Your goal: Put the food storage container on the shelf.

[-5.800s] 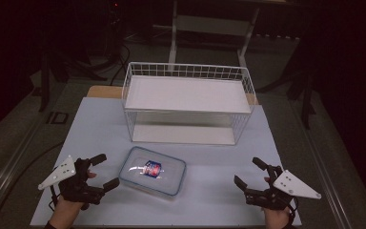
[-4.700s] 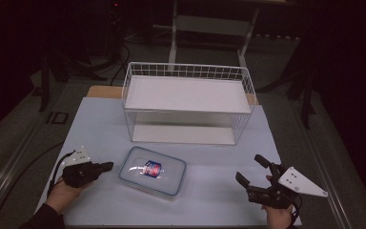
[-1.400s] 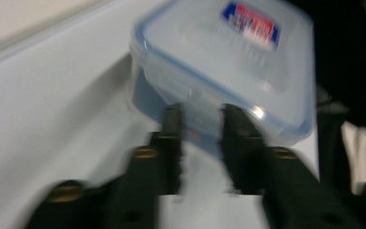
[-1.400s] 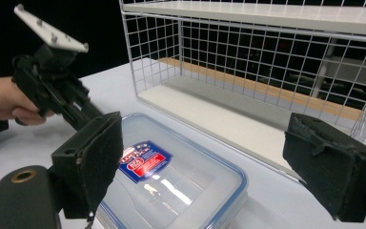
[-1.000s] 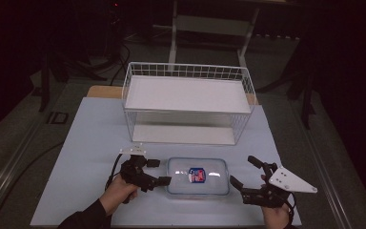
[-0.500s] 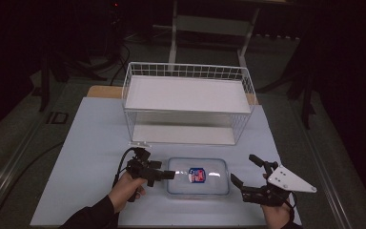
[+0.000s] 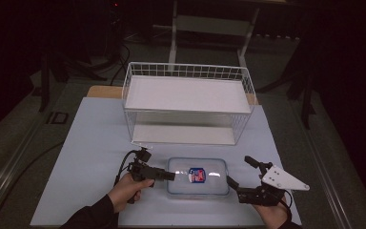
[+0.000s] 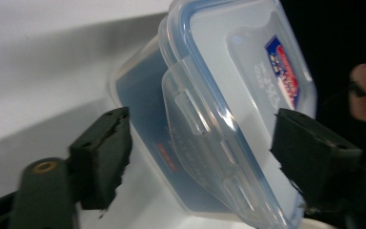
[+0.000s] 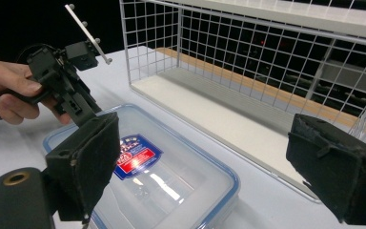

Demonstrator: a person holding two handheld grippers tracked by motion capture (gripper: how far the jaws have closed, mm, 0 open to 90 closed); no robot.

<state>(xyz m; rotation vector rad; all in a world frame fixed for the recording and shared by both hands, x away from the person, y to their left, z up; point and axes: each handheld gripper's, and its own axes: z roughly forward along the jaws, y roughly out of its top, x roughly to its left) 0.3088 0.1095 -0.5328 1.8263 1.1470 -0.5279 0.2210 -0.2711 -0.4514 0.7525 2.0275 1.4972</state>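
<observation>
A clear plastic container (image 7: 198,176) with a blue-rimmed lid and a red and blue sticker lies flat near the table's front edge. My left gripper (image 7: 167,175) is rolled onto its side at the container's left end. In the left gripper view its jaws are open, with the container (image 8: 219,95) and its end latch between them; I cannot tell if they touch it. My right gripper (image 7: 238,170) is open at the container's right end. Its jaws stand wide over the near corner of the container (image 9: 171,186), and the left gripper (image 9: 66,81) is beyond.
A white wire basket (image 7: 188,107) with a flat white shelf on top stands behind the container, its open front towards me. In the right gripper view the wire basket (image 9: 267,62) is close on the far side. Pale blue table surface (image 7: 90,143) stretches to the left.
Over several seconds the left gripper came across and the container ended up further right. In the last second the left gripper rolled onto its side at the container's left end; the right barely moved.
</observation>
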